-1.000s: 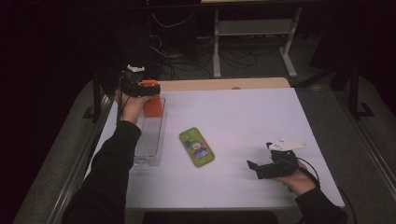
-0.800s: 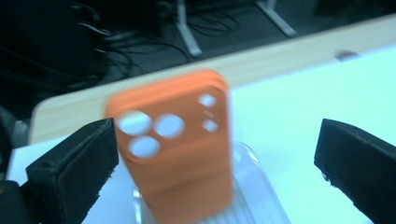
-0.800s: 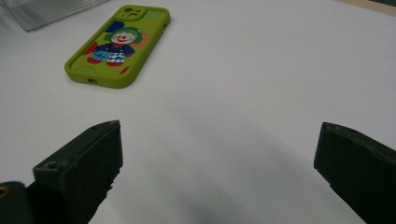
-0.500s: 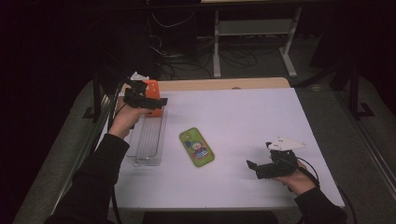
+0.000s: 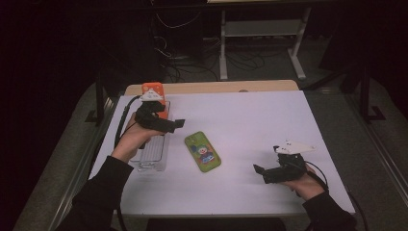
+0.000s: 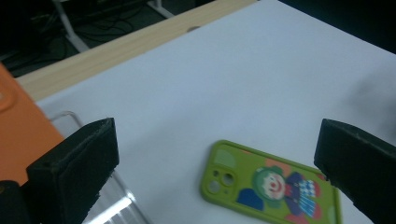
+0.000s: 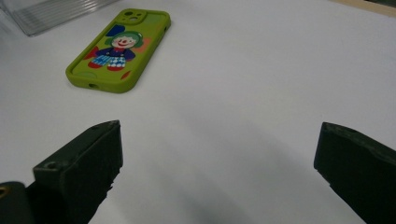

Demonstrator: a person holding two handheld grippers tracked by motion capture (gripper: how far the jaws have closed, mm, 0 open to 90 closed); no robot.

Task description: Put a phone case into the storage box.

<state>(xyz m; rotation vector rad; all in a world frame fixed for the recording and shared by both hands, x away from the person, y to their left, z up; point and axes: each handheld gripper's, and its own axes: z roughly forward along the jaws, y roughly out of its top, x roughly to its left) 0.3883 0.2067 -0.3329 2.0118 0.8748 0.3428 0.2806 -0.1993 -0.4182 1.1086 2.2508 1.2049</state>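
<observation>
Left gripper (image 5: 175, 125), jaws wide (empty), hovers above the clear tray (image 5: 153, 155) near the tabletop's left edge; green phone case (image 5: 202, 151) mid-table; right gripper (image 5: 258, 172) open.

— The phone case (image 7: 116, 49), what material does it look like?
— Soft matt rubber, green. The tray (image 5: 153, 153) is clear ribbed plastic, glossy.
— And the worktop (image 5: 269, 125)?
— Smooth matt white, with a pale wood edge (image 6: 140, 39).

In the left gripper view the green phone case (image 6: 273, 186) is cut off at the bottom edge, the orange object (image 6: 21, 135) at the left edge; the clear tray (image 6: 109, 205) shows just a corner.
</observation>
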